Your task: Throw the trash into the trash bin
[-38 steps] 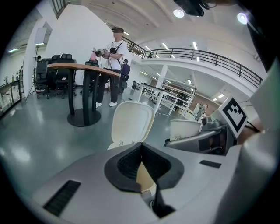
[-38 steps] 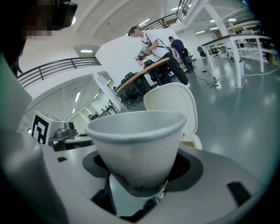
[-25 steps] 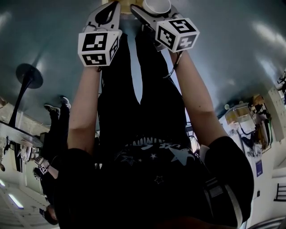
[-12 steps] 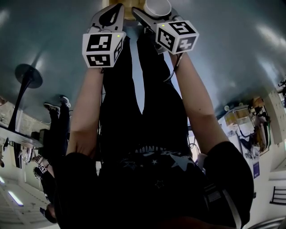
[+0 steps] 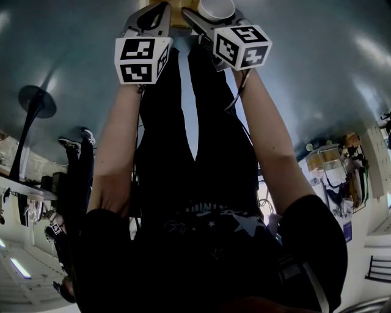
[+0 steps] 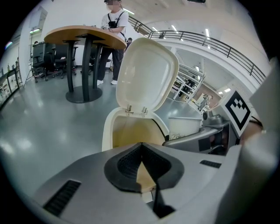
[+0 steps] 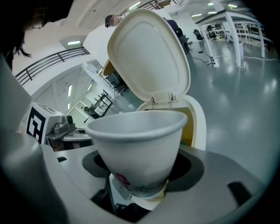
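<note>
A white pedal bin [image 6: 109,131] stands on the floor with its lid [image 6: 146,74] swung up and a yellowish inside. My right gripper [image 7: 140,179] is shut on a white paper cup [image 7: 138,144], held upright just in front of the bin's rim [image 7: 199,122] and open lid [image 7: 148,57]. My left gripper [image 6: 144,177] is shut on a thin tan scrap [image 6: 143,175], close above the bin's front edge. In the head view both grippers, left [image 5: 149,18] and right [image 5: 208,21], reach out side by side at the top, with the cup [image 5: 216,7] showing.
A round wooden table [image 6: 83,35] on a black pedestal stands behind the bin, and a person [image 6: 114,26] is beside it. In the head view its black base [image 5: 36,101] and someone's feet [image 5: 76,143] are at the left. Glossy grey floor surrounds the bin.
Both grippers have sunk a little toward the bin, the left one drifting slightly right in the head view. The cup stays in the right gripper.
</note>
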The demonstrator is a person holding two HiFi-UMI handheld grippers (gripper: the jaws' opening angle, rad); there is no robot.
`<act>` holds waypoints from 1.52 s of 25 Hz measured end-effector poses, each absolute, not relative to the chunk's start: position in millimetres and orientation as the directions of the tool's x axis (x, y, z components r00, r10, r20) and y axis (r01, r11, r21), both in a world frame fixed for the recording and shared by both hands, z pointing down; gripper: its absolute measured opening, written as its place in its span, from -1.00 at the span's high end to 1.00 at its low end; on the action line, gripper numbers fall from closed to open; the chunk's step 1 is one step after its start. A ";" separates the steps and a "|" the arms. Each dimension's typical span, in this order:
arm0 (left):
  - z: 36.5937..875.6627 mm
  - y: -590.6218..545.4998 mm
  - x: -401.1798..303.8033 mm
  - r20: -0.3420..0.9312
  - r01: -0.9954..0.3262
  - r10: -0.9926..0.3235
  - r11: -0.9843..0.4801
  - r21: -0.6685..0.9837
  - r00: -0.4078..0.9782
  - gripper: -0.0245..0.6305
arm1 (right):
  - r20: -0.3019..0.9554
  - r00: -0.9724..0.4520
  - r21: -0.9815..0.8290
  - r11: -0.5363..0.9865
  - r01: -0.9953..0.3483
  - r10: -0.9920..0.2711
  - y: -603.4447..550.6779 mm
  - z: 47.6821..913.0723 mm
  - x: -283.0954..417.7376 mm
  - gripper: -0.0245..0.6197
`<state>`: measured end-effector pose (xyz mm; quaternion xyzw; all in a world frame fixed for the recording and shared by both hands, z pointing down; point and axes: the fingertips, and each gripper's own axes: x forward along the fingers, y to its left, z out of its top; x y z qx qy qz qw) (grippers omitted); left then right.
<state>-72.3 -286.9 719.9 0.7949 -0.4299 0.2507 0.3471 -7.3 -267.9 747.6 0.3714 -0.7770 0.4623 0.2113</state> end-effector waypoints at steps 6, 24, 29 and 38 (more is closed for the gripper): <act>727.5 -284.1 -75.8 0.712 -0.860 -0.493 -0.375 0.345 0.501 0.89 | 0.696 -0.627 -0.560 0.283 -0.779 -0.350 -263.0 756.2 -10.6 -0.08; 715.2 -280.8 -77.1 0.710 -0.860 -0.495 -0.375 0.346 0.501 0.89 | 0.732 -0.621 -0.531 0.337 -0.778 -0.280 -257.6 749.8 -21.7 -0.23; 705.3 -285.6 -70.7 0.706 -0.861 -0.503 -0.379 0.340 0.500 0.89 | 0.733 -0.625 -0.542 0.327 -0.774 -0.267 -260.9 741.1 -13.0 -0.22; 689.1 -282.6 -79.7 0.694 -0.861 -0.520 -0.387 0.329 0.498 0.89 | 0.731 -0.631 -0.527 0.373 -0.764 -0.258 -260.8 722.6 -26.1 -0.22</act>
